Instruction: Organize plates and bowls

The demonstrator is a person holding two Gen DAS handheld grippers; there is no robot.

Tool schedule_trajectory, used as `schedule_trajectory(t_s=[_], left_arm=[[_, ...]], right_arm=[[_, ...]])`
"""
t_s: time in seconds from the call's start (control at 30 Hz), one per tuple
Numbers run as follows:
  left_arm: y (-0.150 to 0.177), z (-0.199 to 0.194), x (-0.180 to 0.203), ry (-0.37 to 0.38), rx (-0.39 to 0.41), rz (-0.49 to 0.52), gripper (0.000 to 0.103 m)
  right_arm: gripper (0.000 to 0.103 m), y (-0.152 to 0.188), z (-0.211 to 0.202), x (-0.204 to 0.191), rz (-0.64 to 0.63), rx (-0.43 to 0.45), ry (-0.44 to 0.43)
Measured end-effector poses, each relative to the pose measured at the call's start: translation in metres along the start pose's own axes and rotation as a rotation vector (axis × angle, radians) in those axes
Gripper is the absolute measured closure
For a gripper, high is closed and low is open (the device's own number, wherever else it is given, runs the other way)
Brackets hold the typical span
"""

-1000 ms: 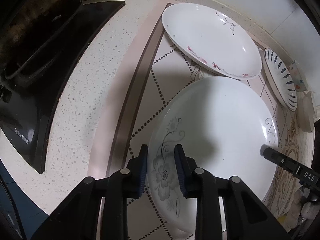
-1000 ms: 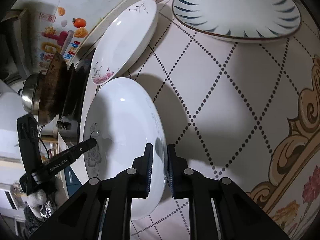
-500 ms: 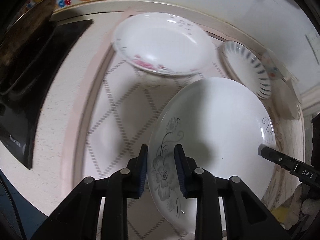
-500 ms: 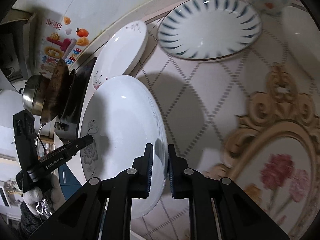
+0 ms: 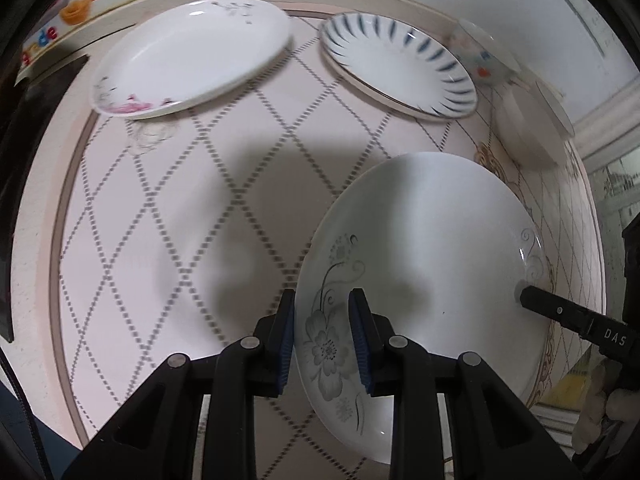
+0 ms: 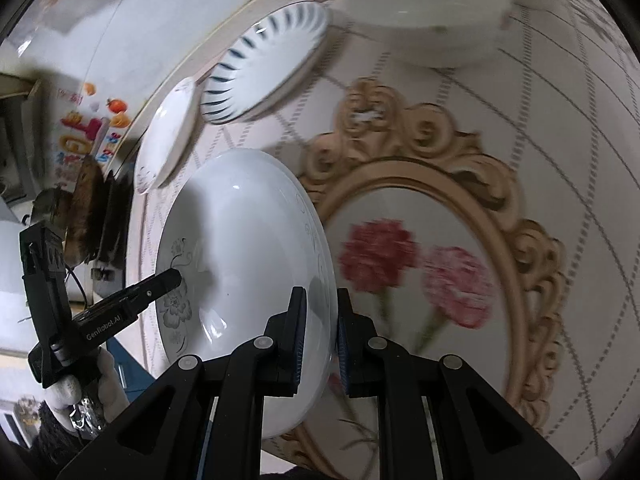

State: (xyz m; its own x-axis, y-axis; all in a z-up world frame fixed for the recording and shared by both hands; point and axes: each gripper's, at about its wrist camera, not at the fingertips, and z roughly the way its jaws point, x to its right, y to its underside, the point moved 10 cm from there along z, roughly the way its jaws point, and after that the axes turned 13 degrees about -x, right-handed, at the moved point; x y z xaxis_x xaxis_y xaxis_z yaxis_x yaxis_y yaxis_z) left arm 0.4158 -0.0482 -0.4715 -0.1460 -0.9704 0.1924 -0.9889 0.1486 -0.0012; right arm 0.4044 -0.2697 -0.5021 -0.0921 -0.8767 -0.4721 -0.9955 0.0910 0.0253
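A large white plate with a grey flower print [image 5: 432, 248] [image 6: 248, 264] hangs above the patterned mat, held at two opposite rims. My left gripper [image 5: 322, 340] is shut on its flowered rim. My right gripper [image 6: 320, 336] is shut on the far rim; one right finger tip shows as a black bar [image 5: 560, 314] in the left wrist view. A white plate with pink flowers [image 5: 188, 60] [image 6: 168, 136] lies at the back left. Beside it sits a blue-striped plate [image 5: 400, 64] [image 6: 264, 60]. White bowls [image 5: 528, 128] [image 6: 432, 12] stand at the back right.
A pink mat with dotted diamonds [image 5: 180, 240] covers the counter, with a gold-framed rose picture [image 6: 420, 272] under the right gripper. A dark stove with a pan [image 6: 80, 216] lies left. A small decorated bowl [image 5: 480, 56] stands by the wall. A gloved hand [image 6: 76, 392] holds the left gripper.
Both grippers have carried the flower-print plate to the right along the mat, away from the stove. The striped plate, the bowls and the rose picture have come into view.
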Motion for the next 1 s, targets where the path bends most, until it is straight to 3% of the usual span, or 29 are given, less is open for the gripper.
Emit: schedule_trajectory(t_s=[0.3, 0.6, 0.73, 0.87, 0.93, 1.0], left_arm=[[-0.014, 0.011, 0.025, -0.042, -0.006, 0.042, 0.080], [-0.015, 0.014, 0.038, -0.116, -0.003, 0.071, 0.080], [-0.018, 0.003, 0.039, -0.079, -0.011, 0.048, 0.080], [-0.035, -0.053, 0.025, -0.012, 0.091, -0.033, 0.078], [-0.053, -0.082, 0.002, 0.026, 0.143, -0.114, 0.067], [-0.074, -0.096, -0.029, 0.048, 0.186, -0.186, 0.049]], right_arm=[[0.087, -0.001, -0.006, 0.029, 0.041, 0.014, -0.013], [0.087, -0.004, -0.007, 0.030, 0.036, 0.002, -0.018], [0.085, -0.002, -0.010, 0.031, 0.073, -0.039, -0.045], [0.083, -0.010, -0.054, 0.022, 0.099, 0.004, -0.046], [0.076, -0.024, -0.081, -0.004, 0.057, 0.051, -0.103], [0.049, -0.051, -0.099, -0.046, -0.020, 0.082, -0.128]])
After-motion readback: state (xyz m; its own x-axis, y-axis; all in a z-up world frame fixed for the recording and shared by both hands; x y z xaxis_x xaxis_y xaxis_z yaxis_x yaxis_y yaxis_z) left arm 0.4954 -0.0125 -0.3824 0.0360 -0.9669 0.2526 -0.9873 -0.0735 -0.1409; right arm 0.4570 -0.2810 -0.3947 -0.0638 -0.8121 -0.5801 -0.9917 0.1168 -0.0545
